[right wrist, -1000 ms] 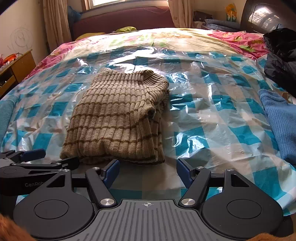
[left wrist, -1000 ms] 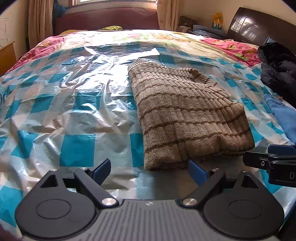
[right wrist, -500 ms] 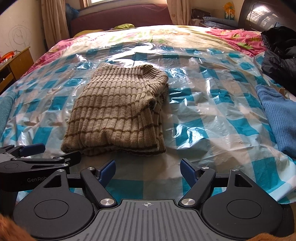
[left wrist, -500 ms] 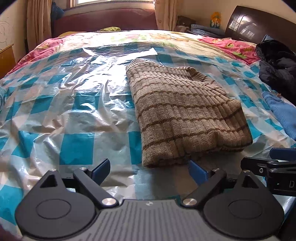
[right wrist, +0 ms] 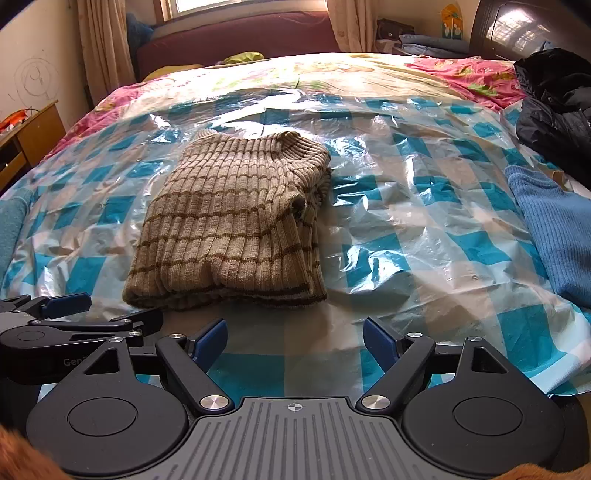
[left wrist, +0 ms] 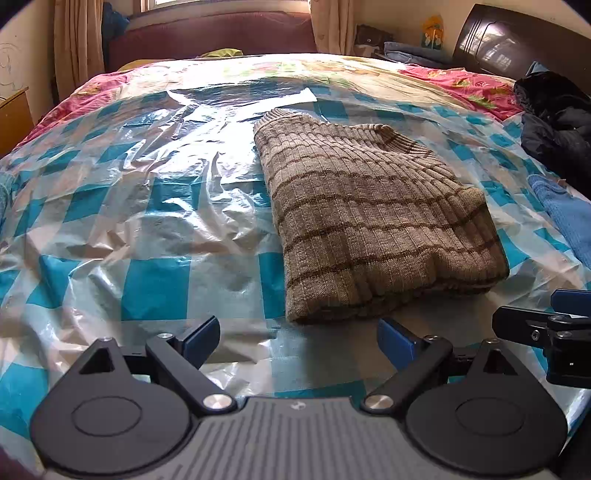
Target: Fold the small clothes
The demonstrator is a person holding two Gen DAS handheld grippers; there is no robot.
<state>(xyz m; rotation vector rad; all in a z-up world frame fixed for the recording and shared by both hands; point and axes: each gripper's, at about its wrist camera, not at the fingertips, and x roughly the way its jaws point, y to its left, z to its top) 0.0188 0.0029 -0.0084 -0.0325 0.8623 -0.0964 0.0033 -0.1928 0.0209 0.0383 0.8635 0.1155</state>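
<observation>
A tan ribbed sweater with brown stripes (left wrist: 373, 218) lies folded into a compact rectangle on the blue-and-white checked plastic sheet (left wrist: 147, 221) that covers the bed. It also shows in the right wrist view (right wrist: 232, 225). My left gripper (left wrist: 299, 338) is open and empty, just short of the sweater's near edge. My right gripper (right wrist: 295, 338) is open and empty, a little back from the sweater's near right corner. Each gripper shows at the edge of the other's view.
A blue knitted garment (right wrist: 554, 229) lies on the sheet at the right. A pile of dark clothes (right wrist: 557, 103) sits at the far right by the dark headboard. A wooden bedside cabinet (right wrist: 26, 136) stands at the left. A maroon sofa back (right wrist: 236, 33) lies beyond the bed.
Both grippers have drawn back a little from the folded sweater, which now sits slightly farther off. The sweater has not moved. Both stay open.
</observation>
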